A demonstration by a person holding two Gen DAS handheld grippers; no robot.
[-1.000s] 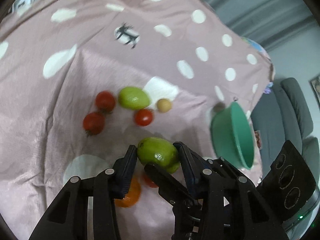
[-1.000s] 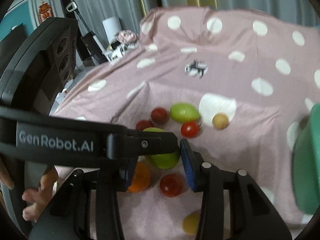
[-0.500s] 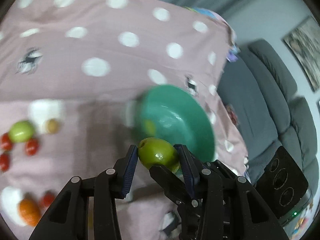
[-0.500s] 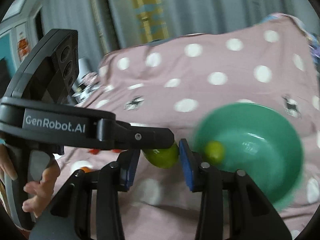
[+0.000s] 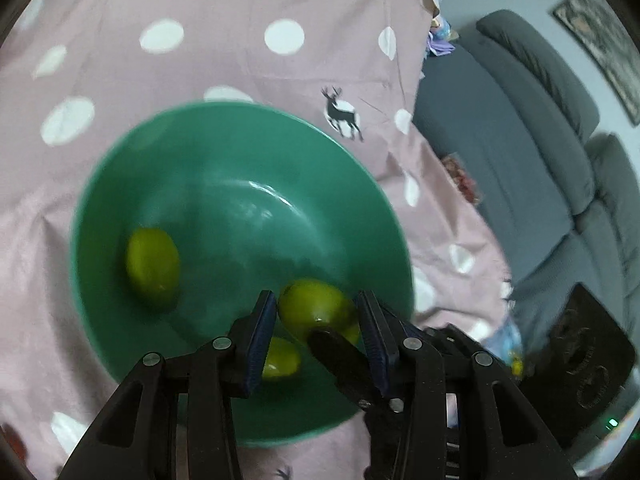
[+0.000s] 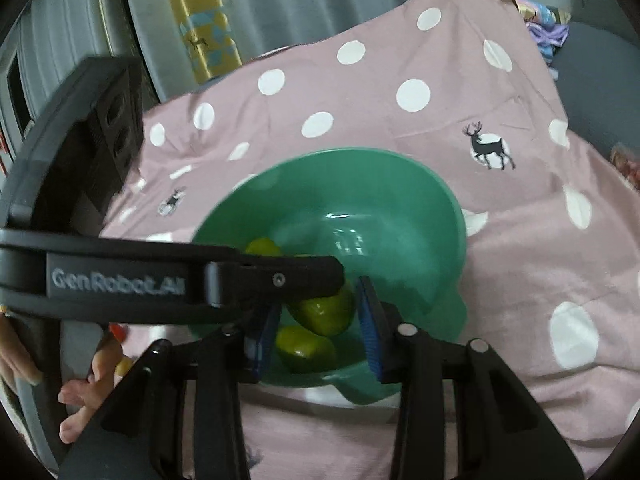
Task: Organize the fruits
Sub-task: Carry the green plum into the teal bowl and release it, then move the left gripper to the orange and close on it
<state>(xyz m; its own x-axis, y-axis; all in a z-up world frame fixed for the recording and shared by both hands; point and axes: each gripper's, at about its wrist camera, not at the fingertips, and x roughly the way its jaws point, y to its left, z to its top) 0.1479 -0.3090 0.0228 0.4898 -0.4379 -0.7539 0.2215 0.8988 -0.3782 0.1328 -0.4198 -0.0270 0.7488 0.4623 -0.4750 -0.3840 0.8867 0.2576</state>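
The left tool (image 5: 316, 320) is clamped on a green fruit (image 5: 312, 304), held just over the green bowl (image 5: 240, 152), where two more lie. It looks firm, smooth and light (round skin slips easily), so I'd grip across its widest part. The right tool (image 6: 318, 320) is closing, with its pads clear of the fruit that shows between them. The left tool's body reads "GenRobot.AI" (image 6: 118, 282).
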